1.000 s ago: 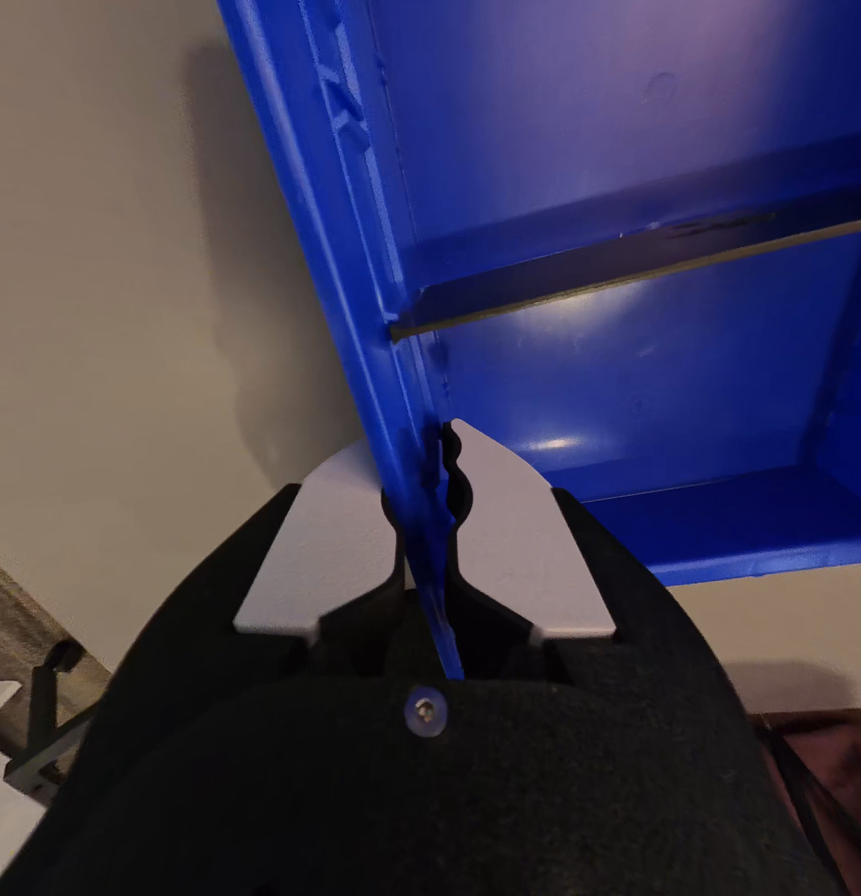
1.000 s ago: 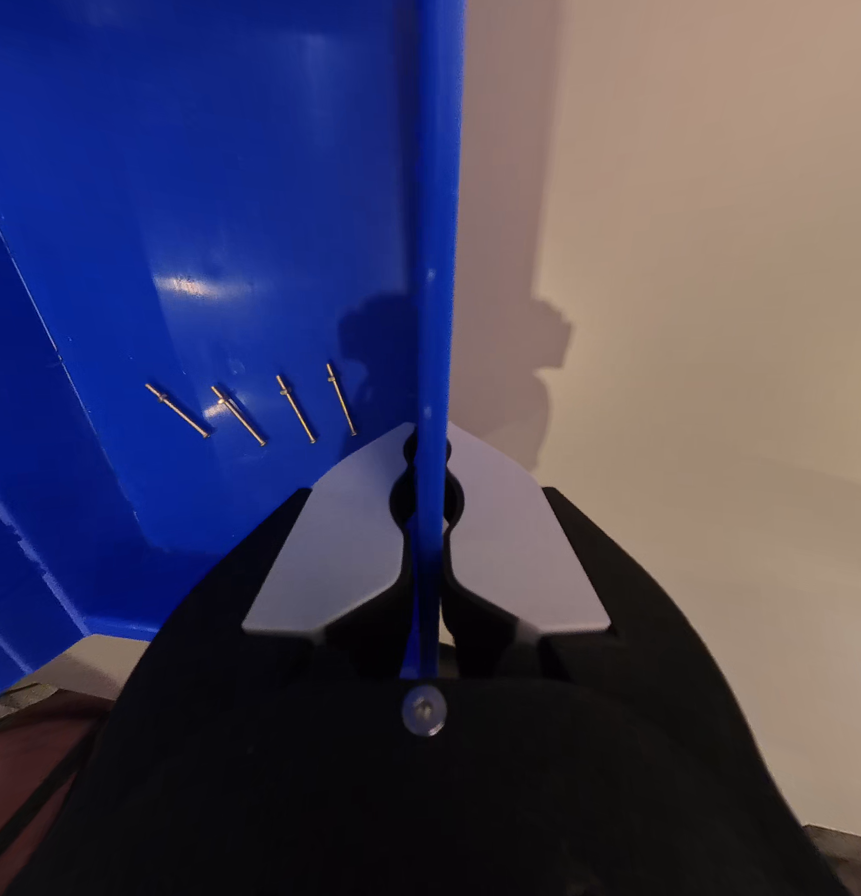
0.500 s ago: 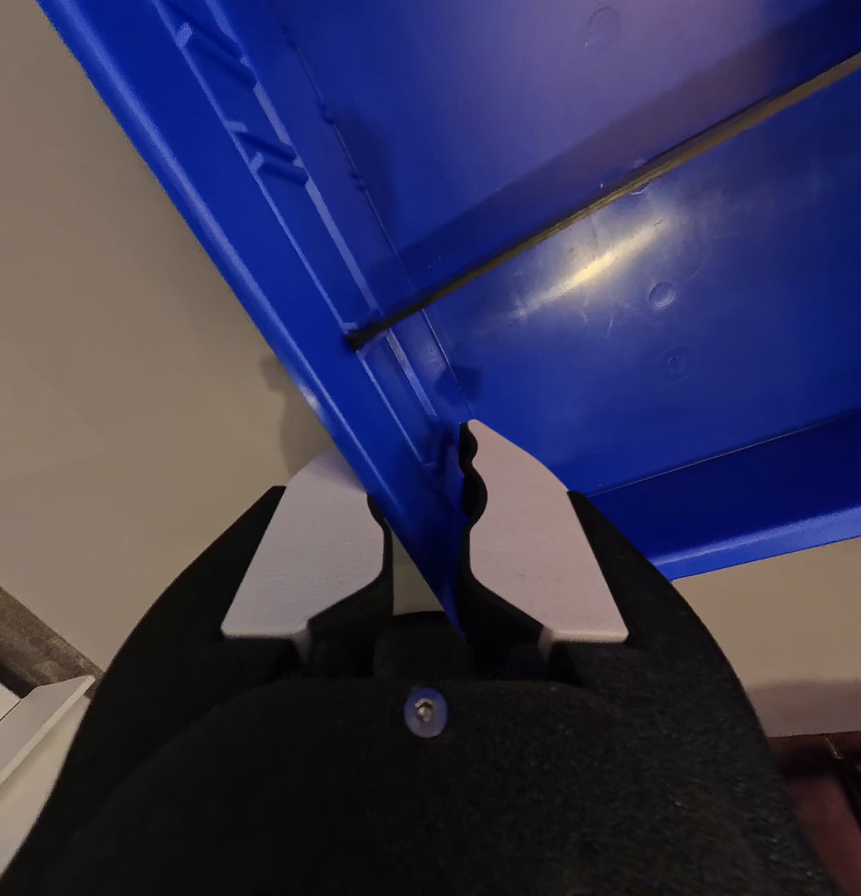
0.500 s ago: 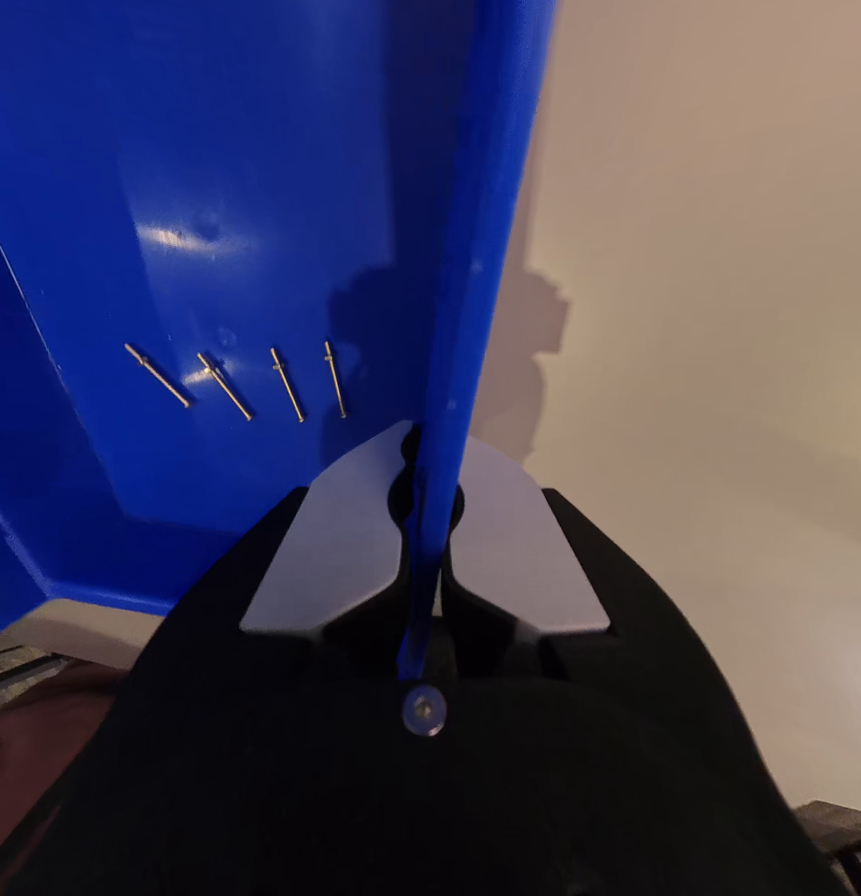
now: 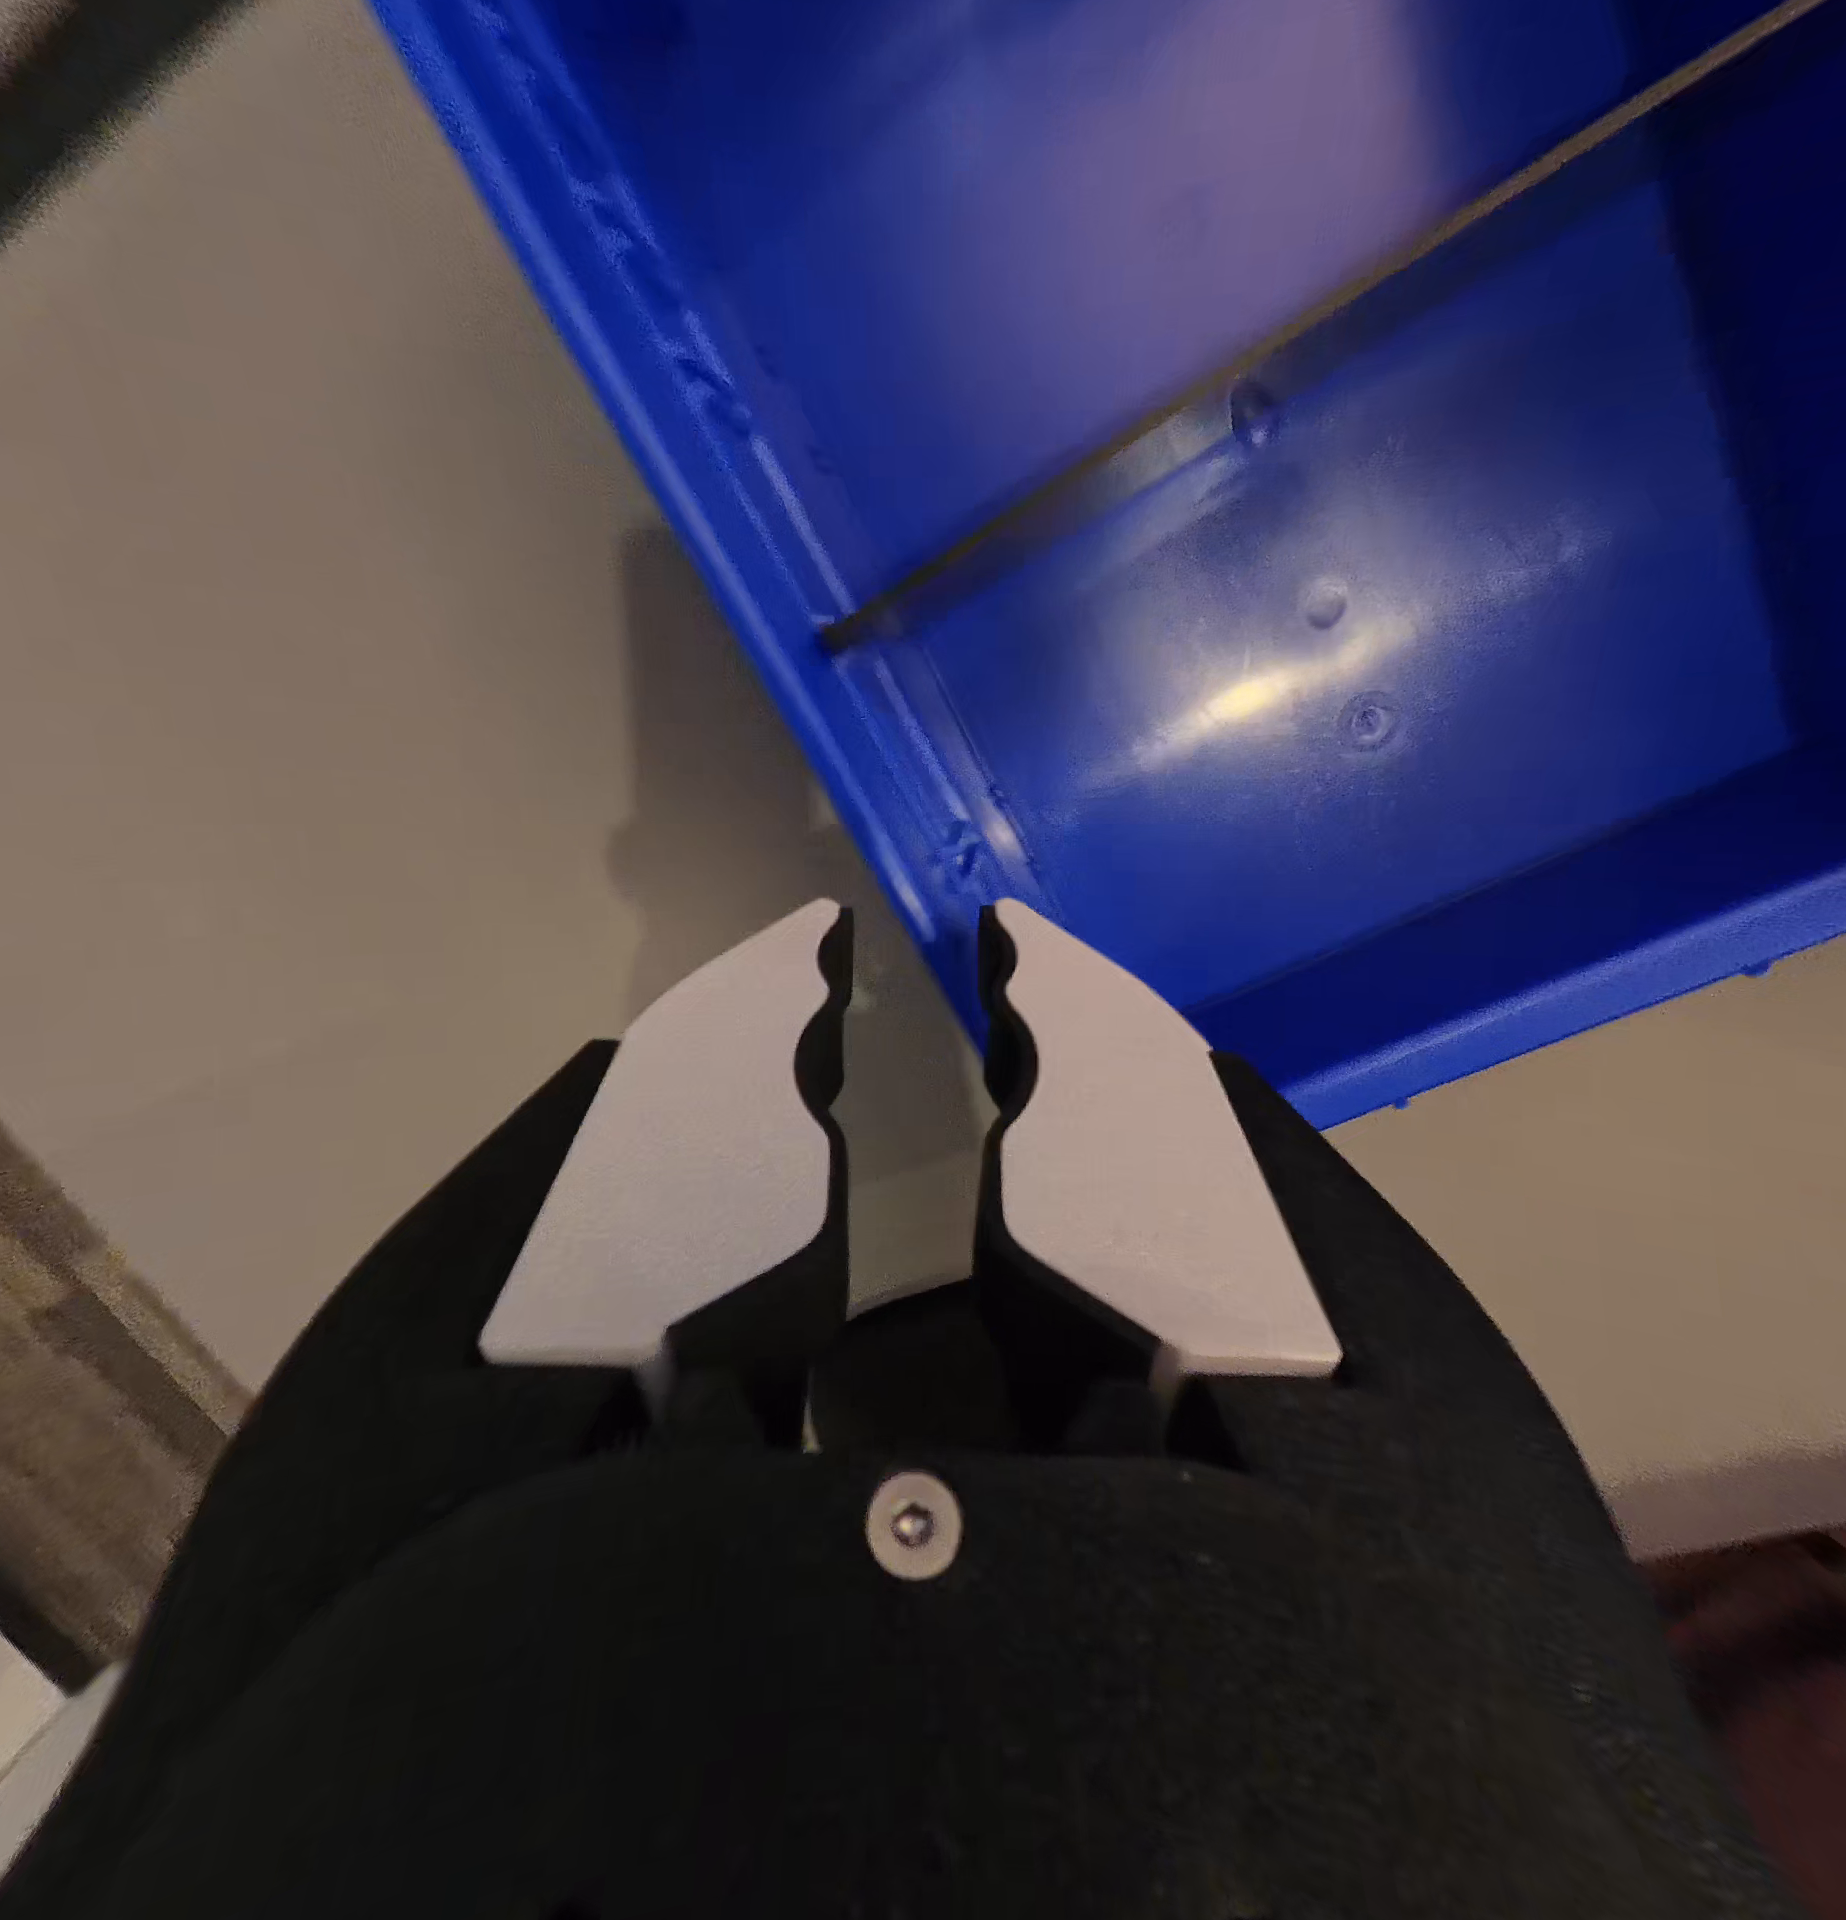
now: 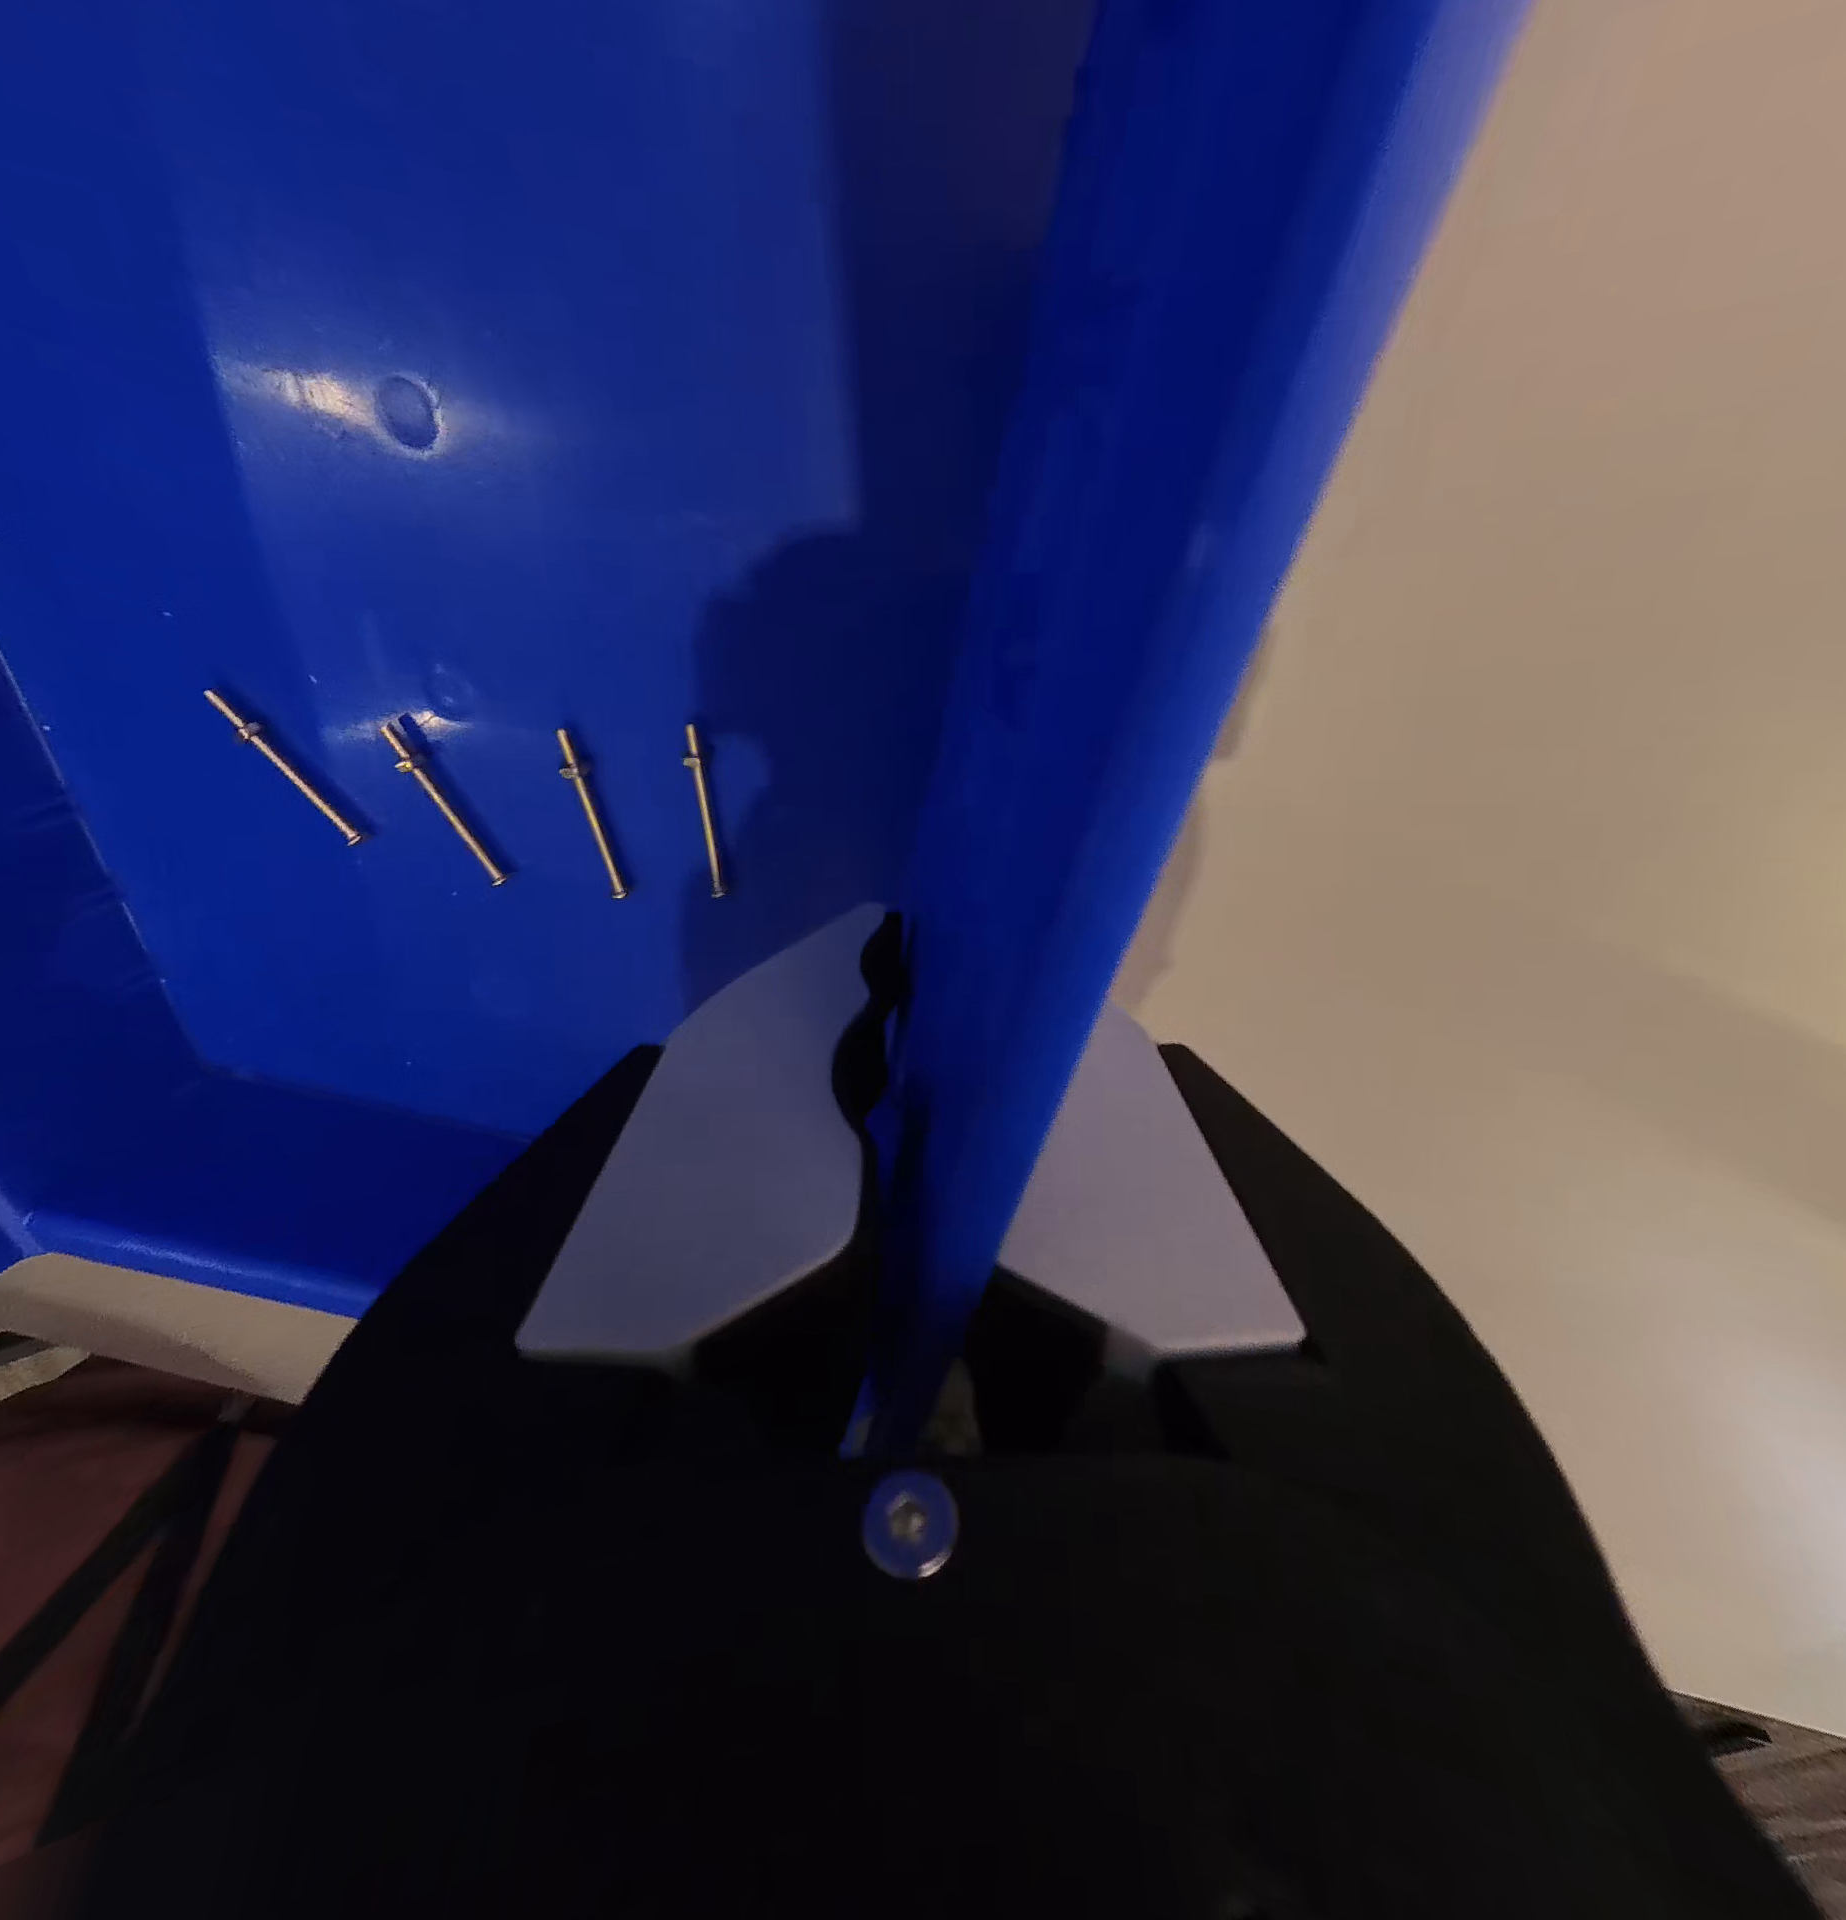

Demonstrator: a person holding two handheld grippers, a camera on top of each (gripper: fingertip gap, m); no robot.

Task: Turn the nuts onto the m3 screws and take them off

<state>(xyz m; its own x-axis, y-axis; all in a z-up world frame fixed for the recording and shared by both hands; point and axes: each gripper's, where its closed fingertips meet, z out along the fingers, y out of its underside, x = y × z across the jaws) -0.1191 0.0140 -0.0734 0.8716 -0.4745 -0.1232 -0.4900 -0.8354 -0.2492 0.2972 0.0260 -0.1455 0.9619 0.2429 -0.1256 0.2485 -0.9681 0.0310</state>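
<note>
Blue bin sits ahead-right of the left gripper, whose jaws stand apart and empty beside its corner. Right gripper clamps the bin's side wall, likely steadying it; four screws, nuts on, lie ahead-left inside.

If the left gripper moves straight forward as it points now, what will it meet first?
Probably the outer side wall of the blue plastic bin: the open left gripper aims at that wall's near corner. Depth is unclear, so it may pass just left of it.
</note>
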